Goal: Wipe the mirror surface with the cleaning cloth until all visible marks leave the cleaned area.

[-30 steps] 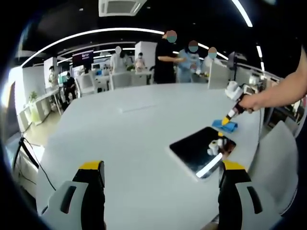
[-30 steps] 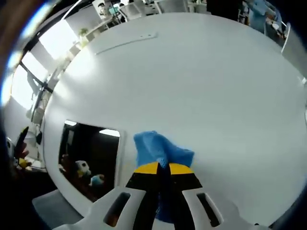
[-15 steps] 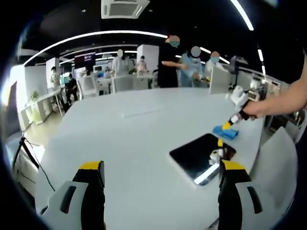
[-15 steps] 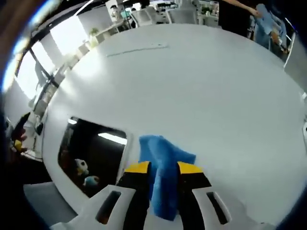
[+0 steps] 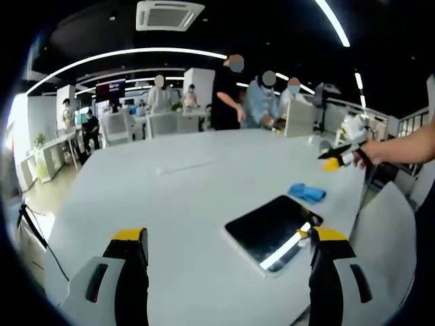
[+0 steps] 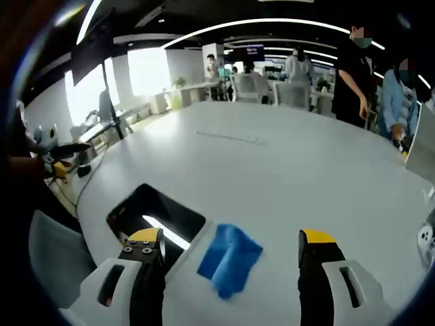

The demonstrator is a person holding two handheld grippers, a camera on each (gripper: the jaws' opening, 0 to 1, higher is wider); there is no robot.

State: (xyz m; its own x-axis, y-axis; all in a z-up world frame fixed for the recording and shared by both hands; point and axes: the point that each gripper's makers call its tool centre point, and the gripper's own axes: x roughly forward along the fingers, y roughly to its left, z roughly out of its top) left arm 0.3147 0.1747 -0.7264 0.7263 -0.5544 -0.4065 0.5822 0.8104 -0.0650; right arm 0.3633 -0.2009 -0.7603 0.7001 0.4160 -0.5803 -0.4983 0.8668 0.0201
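A dark rectangular mirror (image 5: pixel 268 229) lies flat on the white table (image 5: pixel 163 204), and the blue cleaning cloth (image 5: pixel 306 193) lies crumpled just beyond its far corner. My left gripper (image 5: pixel 229 239) is open, low over the table with the mirror between its jaws' line of sight. The right gripper (image 5: pixel 338 159), held by a person's hand, hovers above and right of the cloth. In the right gripper view the cloth (image 6: pixel 229 257) rests loose on the table between the open jaws of my right gripper (image 6: pixel 231 239), with the mirror (image 6: pixel 155 216) to its left.
Several people stand around desks and chairs (image 5: pixel 231 92) beyond the far side of the table. A grey chair back (image 5: pixel 387 224) sits at the table's right edge. Another chair (image 6: pixel 58 261) stands by the mirror's side of the table.
My right gripper opened, let go of the blue cloth and lifted away from the table. The cloth now lies free beside the mirror. The left gripper stayed open.
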